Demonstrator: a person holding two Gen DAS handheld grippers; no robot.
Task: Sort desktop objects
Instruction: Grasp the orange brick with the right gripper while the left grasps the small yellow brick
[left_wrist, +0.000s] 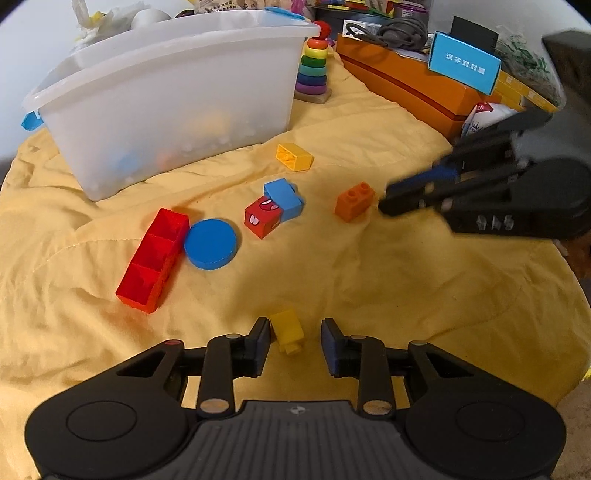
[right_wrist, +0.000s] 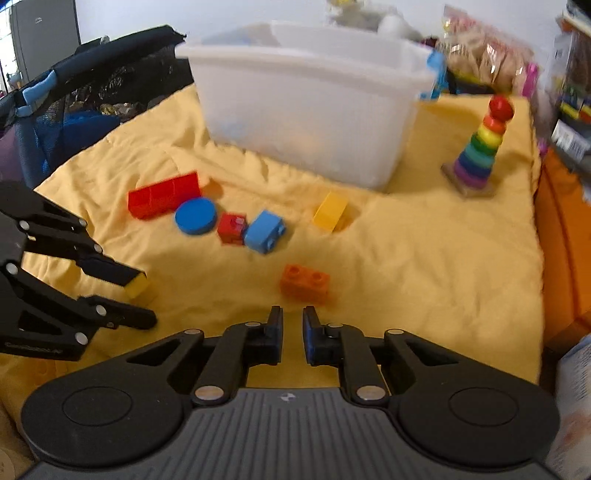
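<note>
My left gripper (left_wrist: 294, 339) is open around a small yellow brick (left_wrist: 287, 330) that lies on the yellow cloth; it also shows in the right wrist view (right_wrist: 137, 286). My right gripper (right_wrist: 292, 334) is open with a narrow gap and empty, just short of an orange brick (right_wrist: 304, 282), which also shows in the left wrist view (left_wrist: 354, 201). A long red brick (left_wrist: 153, 260), a blue disc (left_wrist: 209, 243), a red face cube (left_wrist: 263, 216), a blue brick (left_wrist: 284, 197) and a yellow brick (left_wrist: 294, 156) lie in front of the white bin (left_wrist: 166, 99).
A rainbow ring stacker (left_wrist: 313, 70) stands right of the bin. An orange box (left_wrist: 406, 88) with a blue card box (left_wrist: 463, 62) borders the right edge. A dark mesh playpen (right_wrist: 74, 99) stands at the left in the right wrist view.
</note>
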